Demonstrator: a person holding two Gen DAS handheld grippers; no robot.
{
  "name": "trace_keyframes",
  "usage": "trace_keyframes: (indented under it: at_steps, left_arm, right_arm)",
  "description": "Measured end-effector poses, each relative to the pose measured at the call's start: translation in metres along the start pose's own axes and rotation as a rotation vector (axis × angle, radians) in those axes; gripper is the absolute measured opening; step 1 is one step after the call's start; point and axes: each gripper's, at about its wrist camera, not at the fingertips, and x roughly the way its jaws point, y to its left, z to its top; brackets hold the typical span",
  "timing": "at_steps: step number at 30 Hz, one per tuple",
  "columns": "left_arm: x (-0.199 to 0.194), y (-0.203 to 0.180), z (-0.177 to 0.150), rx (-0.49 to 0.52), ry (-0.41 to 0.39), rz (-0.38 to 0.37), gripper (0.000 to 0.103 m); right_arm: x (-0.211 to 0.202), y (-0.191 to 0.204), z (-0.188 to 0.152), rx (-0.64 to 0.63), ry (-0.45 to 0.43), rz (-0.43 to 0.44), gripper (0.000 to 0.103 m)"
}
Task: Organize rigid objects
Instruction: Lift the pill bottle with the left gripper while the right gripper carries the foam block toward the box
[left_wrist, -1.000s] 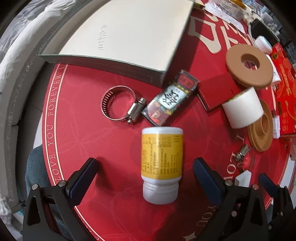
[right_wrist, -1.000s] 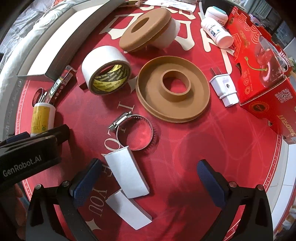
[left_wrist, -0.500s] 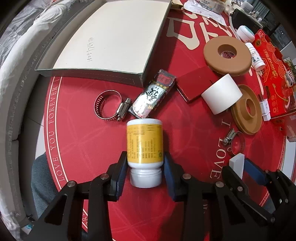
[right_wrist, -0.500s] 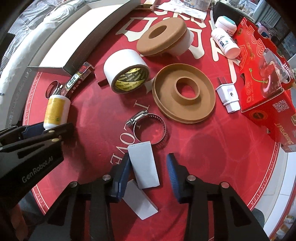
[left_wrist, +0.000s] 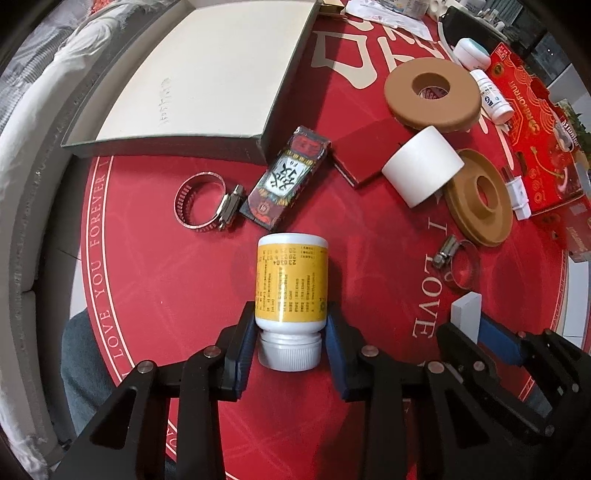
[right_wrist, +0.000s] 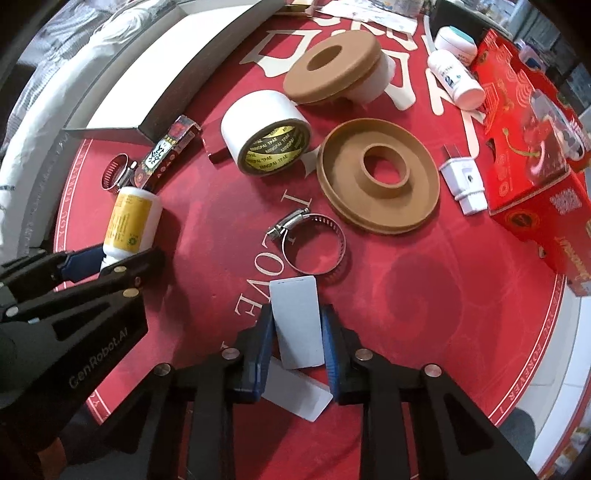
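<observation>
Bottle (left_wrist: 291, 280) looks like glossy white plastic with a shiny yellow label, hose clamp (right_wrist: 313, 242) is bright ribbed metal, brown discs (right_wrist: 380, 181) matt, tablecloth (left_wrist: 166, 295) smooth.

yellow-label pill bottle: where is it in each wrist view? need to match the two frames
Left wrist: pill bottle at lower centre, between the left gripper fingers, cap toward the camera.
Right wrist: pill bottle at the left edge, left gripper on its cap end.
Shared landmark: white tape roll, beside the brown ring.
</observation>
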Motion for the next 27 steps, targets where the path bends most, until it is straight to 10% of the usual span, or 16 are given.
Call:
trace_keyframes:
  at_steps: [18,20,22,27]
  left_arm:
    - [-0.007,0.043,-0.048,0.086,-0.056,0.007,0.04]
    - [-0.006,0.037,-0.049,0.087,-0.059,0.018,0.047]
    - [-0.006,0.037,-0.043,0.076,-0.06,0.029,0.059]
    - [-0.002,0.044,-0.028,0.057,-0.062,0.027,0.068]
  right_arm:
    - [-0.007,-0.065,-0.048,0.136,-0.006,0.032,0.027]
    - [-0.006,-0.065,-0.048,0.136,-0.011,0.028,0.033]
    - [-0.005,-0.058,-0.044,0.12,-0.01,0.04,0.062]
    - [-0.003,-0.044,-0.04,0.087,-0.017,-0.028,0.062]
